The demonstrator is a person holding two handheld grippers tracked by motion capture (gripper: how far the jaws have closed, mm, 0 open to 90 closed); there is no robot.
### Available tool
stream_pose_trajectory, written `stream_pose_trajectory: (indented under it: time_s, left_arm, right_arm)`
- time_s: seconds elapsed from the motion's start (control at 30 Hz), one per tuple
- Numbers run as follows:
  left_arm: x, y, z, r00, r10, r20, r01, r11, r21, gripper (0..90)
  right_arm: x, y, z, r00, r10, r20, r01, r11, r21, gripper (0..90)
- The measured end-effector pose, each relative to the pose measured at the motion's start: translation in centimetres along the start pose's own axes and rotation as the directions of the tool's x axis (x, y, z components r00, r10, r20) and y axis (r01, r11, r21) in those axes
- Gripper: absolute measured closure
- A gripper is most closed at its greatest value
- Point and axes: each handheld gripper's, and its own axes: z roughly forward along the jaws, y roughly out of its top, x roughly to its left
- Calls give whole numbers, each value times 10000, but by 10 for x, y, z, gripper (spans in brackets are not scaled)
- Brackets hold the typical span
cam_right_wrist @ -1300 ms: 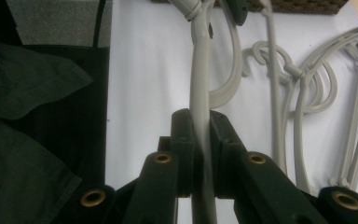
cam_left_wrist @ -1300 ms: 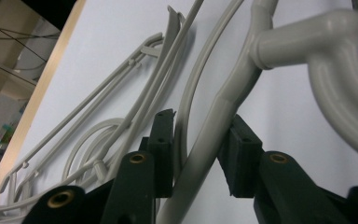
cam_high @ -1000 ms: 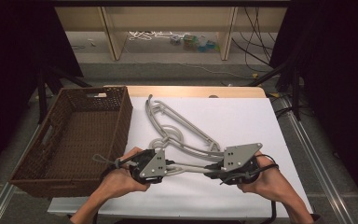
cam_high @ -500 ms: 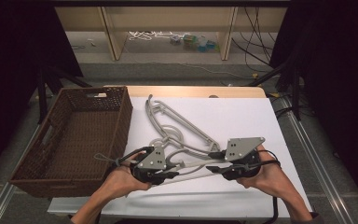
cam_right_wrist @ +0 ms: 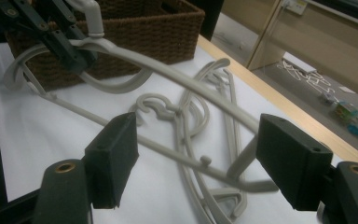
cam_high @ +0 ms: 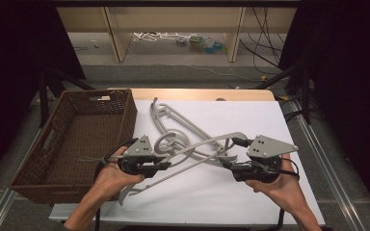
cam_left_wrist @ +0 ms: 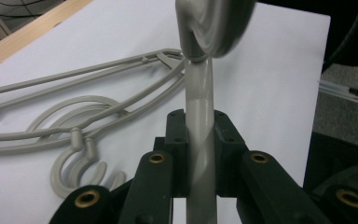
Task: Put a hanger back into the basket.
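Left gripper jaws clenched on hanger arm, lifted aslant above tabletop, near basket rim. Right gripper jaws just opening, released, hanger bar between, untouched. Other hangers piled mid-tabletop; right side, front edge free.

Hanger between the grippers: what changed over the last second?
The right gripper let go: its jaws have just been opening, pads off the hanger. The left gripper stays shut on the hanger and has lifted that end, tilting it. Basket and other hangers unchanged.
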Motion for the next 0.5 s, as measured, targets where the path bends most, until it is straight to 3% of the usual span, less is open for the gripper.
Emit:
stream_pose_trajectory:
  time_s: [0.07,0.43,0.5]
  left_arm:
    - [5,1,-7,9983,-562,-125,557,9978,-370,793]
    - [9,31,-36,9931,-1162,-145,1144,9893,-901,793]
    - [13,40,-48,9901,-1402,-89,1385,9849,-1038,793]
  right_arm:
    - [4,0,-3,9998,186,-71,-189,9991,-381,298]
    - [21,-15,2,9986,375,-383,-392,9982,-443,262]
    - [24,-21,3,9976,444,-532,-459,9986,-273,256]
